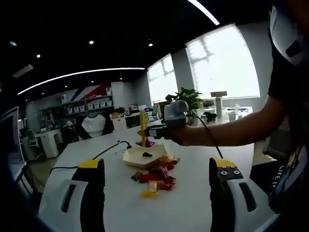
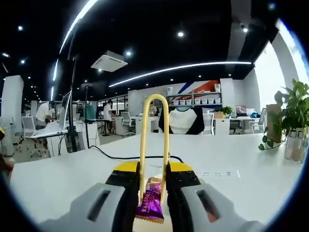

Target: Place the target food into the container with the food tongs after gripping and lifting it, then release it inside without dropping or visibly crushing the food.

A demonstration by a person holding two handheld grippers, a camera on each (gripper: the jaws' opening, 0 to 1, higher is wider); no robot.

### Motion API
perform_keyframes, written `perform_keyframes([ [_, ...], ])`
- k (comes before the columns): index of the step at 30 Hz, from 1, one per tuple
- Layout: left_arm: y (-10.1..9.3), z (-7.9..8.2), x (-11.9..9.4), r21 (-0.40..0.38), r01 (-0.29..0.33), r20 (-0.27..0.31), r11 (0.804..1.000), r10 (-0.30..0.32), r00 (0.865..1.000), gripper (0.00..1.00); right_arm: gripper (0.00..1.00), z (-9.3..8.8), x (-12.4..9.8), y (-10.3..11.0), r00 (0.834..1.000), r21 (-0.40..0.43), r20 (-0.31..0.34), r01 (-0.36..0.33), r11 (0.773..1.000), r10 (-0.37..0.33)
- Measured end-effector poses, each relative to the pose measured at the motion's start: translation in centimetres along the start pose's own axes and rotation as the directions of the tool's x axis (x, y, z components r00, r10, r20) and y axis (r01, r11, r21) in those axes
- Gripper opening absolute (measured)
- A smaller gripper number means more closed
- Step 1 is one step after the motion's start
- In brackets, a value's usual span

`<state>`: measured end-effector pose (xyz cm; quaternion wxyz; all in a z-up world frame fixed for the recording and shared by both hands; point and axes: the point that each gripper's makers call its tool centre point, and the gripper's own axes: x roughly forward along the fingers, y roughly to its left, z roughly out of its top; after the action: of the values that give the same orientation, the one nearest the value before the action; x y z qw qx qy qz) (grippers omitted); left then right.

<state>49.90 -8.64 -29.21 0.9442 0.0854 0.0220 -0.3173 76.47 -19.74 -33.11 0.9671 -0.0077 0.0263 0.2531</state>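
Note:
My right gripper (image 2: 154, 170) is shut on yellow food tongs (image 2: 166, 130), which stand upright between its jaws. The tongs pinch a purple wrapped candy (image 2: 150, 203) at their tips. In the left gripper view, the right gripper (image 1: 159, 130) comes in on a person's arm and holds the tongs (image 1: 143, 126) with the purple candy (image 1: 145, 143) just above the far rim of a white container (image 1: 133, 158). A small dark item (image 1: 147, 154) lies inside the container. My left gripper (image 1: 157, 166) is open wide and holds nothing, well short of the container.
A pile of red, orange and yellow wrapped candies (image 1: 155, 178) lies on the white table (image 1: 193, 203) in front of the container. A black cable (image 2: 120, 155) runs across the table. A potted plant (image 1: 189, 99) and bottles stand at the far edge. Beyond are office desks.

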Motion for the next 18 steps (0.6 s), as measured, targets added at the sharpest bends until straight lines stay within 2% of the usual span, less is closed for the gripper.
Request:
perform_keyframes([
  [7,0.2,0.0,-0.1,-0.002,-0.009,-0.003,1.0,0.009,1.0,0.96,0.16,-2.5,1.6,-0.2,0.998,-0.015,-0.062,-0.009,1.0,0.008],
  [11,0.2,0.0,-0.1,0.001,-0.009,-0.009,1.0,0.009,1.0,0.96,0.16,-4.4,2.3,0.1,0.993,-0.029,-0.119,-0.018,0.999,0.015],
  [18,0.2,-0.1,-0.2,0.001,-0.012,-0.017,1.0,0.012,1.0,0.95,0.16,-5.5,2.6,0.2,0.988,-0.032,-0.153,-0.029,0.999,0.024],
])
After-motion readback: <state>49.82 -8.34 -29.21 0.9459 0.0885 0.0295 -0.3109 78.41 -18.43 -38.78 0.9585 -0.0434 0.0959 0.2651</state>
